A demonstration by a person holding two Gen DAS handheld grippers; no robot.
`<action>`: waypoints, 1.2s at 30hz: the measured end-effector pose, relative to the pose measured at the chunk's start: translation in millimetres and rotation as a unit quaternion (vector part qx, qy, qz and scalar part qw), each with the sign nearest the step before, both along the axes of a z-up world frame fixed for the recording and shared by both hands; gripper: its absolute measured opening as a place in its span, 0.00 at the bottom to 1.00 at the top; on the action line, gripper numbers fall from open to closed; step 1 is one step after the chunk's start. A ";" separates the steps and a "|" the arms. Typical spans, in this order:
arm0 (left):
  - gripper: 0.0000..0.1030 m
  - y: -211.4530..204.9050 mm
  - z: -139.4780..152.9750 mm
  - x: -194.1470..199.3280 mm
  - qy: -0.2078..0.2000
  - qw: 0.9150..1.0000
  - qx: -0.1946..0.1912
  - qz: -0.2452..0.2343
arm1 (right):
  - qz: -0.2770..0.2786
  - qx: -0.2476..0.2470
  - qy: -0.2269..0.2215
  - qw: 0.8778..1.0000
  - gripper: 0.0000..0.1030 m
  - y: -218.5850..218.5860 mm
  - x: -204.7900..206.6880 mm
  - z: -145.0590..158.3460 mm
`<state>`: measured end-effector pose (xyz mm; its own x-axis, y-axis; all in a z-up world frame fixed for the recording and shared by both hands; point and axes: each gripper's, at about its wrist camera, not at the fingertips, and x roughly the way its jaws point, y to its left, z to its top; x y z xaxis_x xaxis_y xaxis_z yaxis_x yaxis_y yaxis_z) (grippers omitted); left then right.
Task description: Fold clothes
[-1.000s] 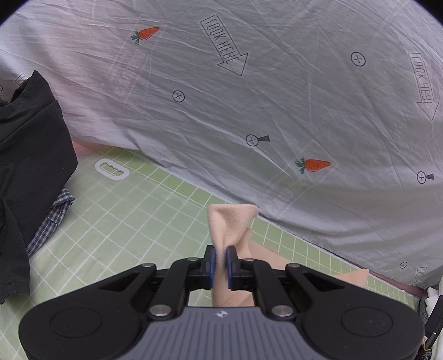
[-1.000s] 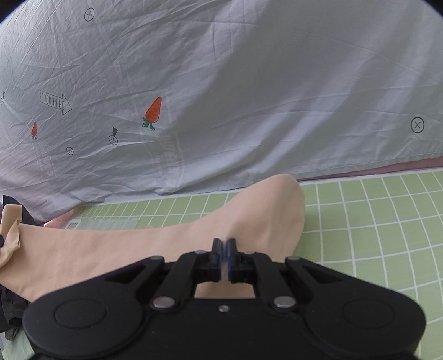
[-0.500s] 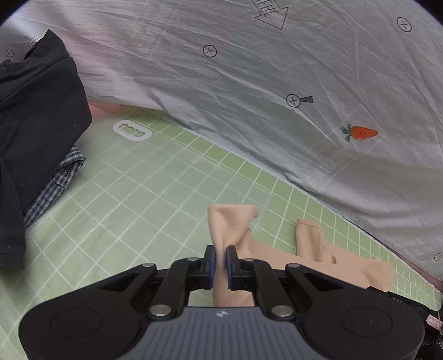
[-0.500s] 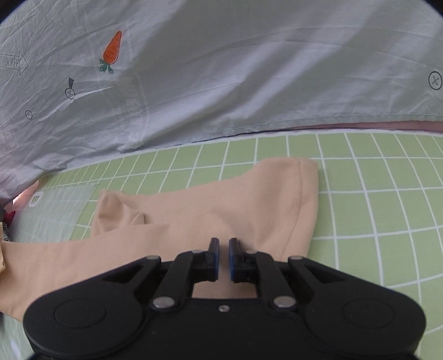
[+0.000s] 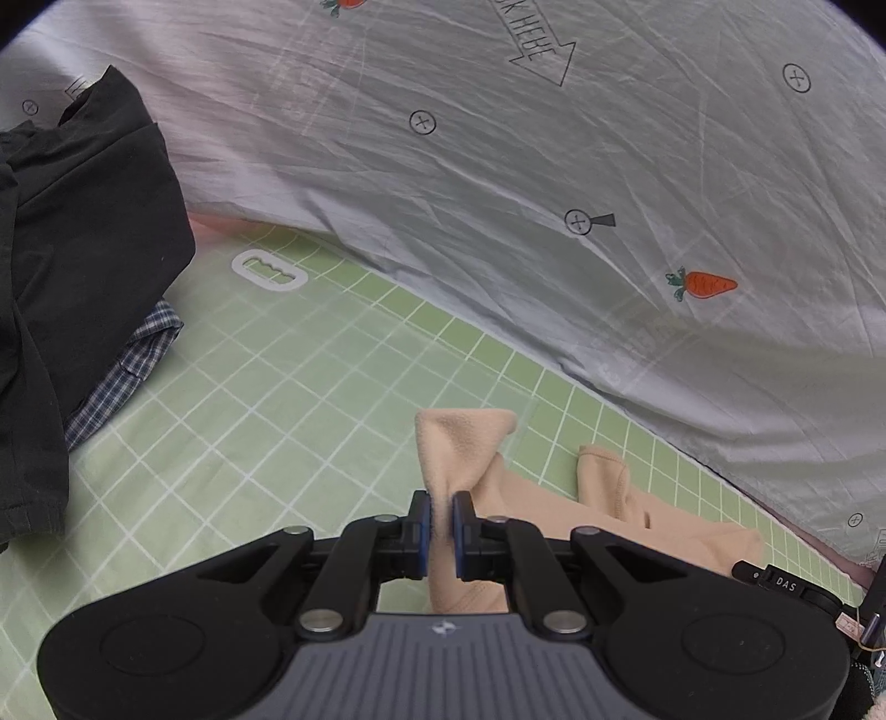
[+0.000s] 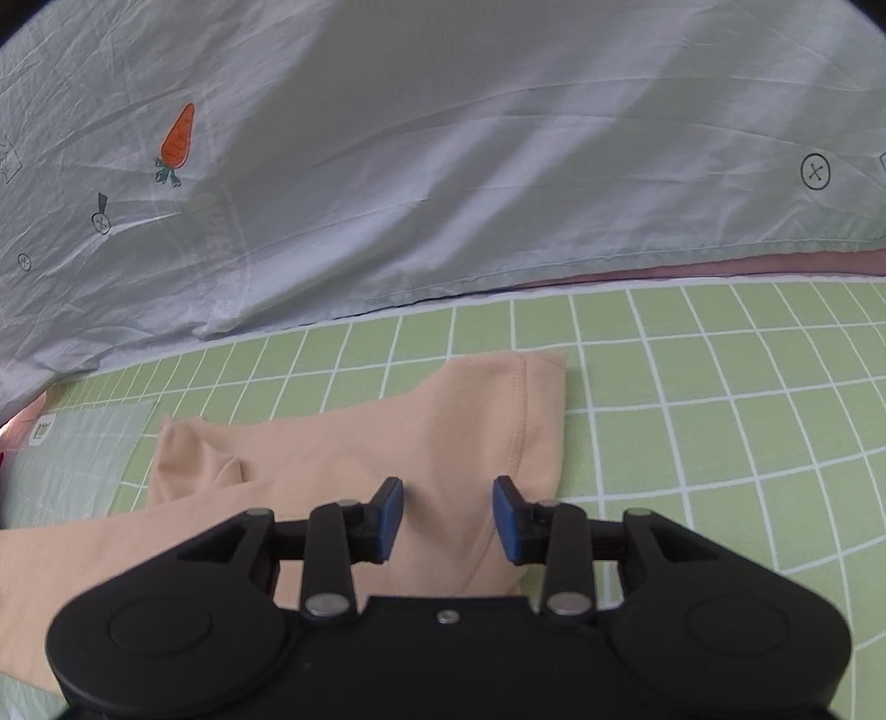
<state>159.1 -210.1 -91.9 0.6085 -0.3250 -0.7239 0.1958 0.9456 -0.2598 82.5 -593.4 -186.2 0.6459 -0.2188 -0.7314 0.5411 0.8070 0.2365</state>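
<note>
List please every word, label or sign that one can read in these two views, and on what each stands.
"OK HERE": inside an arrow printed on the grey sheet; the first letters are cut off.
"DAS": on a black part at the lower right edge.
Label on the green mat: too small to read.

Matt beige cloth garment (image 6: 343,454)
</note>
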 end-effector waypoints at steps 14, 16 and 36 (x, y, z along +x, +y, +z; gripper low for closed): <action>0.09 -2.4 -11.1 6.2 0.011 1.000 0.010 0.010 | 0.071 -0.059 0.050 0.994 0.22 30.5 24.3 -6.1; 0.09 -2.2 -10.4 4.7 0.010 1.000 0.010 0.008 | 0.078 -0.066 0.048 0.994 0.18 30.8 26.0 -7.1; 0.09 27.3 52.2 -20.9 -0.027 0.998 -0.063 -0.014 | 0.052 -0.027 -0.064 0.996 0.04 26.3 -5.2 47.0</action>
<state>138.2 -182.8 -39.7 0.6355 -0.4281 -0.6425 0.2386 0.9004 -0.3639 77.3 -567.1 -139.1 0.7548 -0.1815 -0.6304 0.4211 0.8709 0.2535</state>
